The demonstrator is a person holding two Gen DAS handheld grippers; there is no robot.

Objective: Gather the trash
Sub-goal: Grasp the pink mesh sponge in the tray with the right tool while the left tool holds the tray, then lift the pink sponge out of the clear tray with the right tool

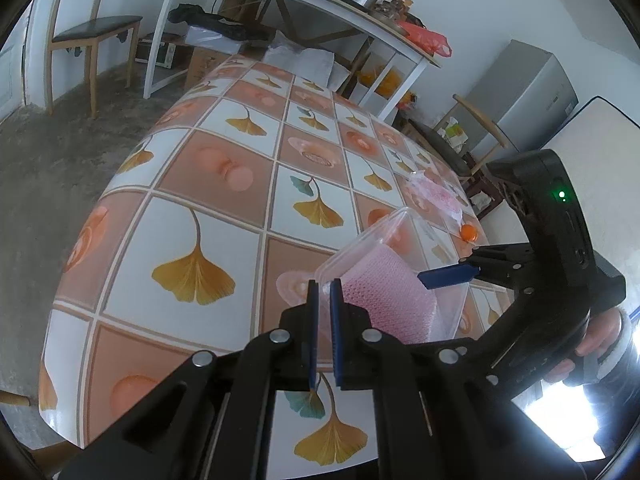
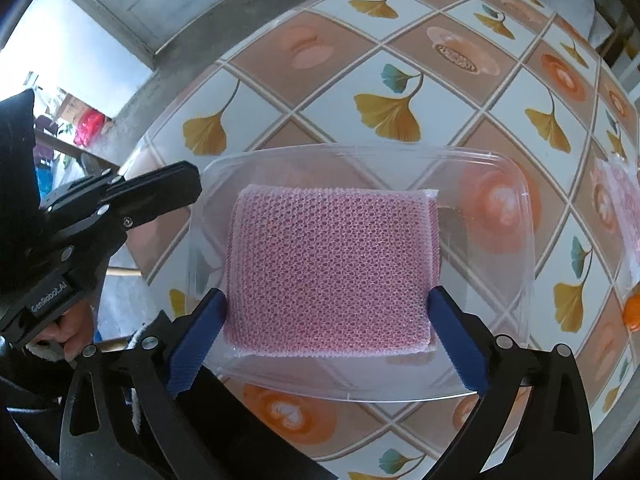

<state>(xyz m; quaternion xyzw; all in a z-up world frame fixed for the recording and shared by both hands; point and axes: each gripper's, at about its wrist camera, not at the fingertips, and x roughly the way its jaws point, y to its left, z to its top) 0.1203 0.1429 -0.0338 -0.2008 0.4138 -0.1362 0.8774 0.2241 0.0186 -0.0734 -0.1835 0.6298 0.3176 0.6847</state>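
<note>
pink foam net [image 2: 330, 276] sits inside the clear plastic tray [image 2: 516, 208], mid-frame in the right wrist view, so one piece of trash looks collected. still left, i'd guess: another pink wrapper [image 1: 434, 194] and a small orange bit [image 1: 468, 233] at the right of the left wrist view, out on the tablecloth [image 1: 224, 184]. left gripper [image 1: 325, 322] has its jaws pinched almost fully together on the tray's near rim. right gripper [image 2: 326, 340] is spread as wide as it goes, pads flanking the net, not squeezing it as far as i can tell.
</note>
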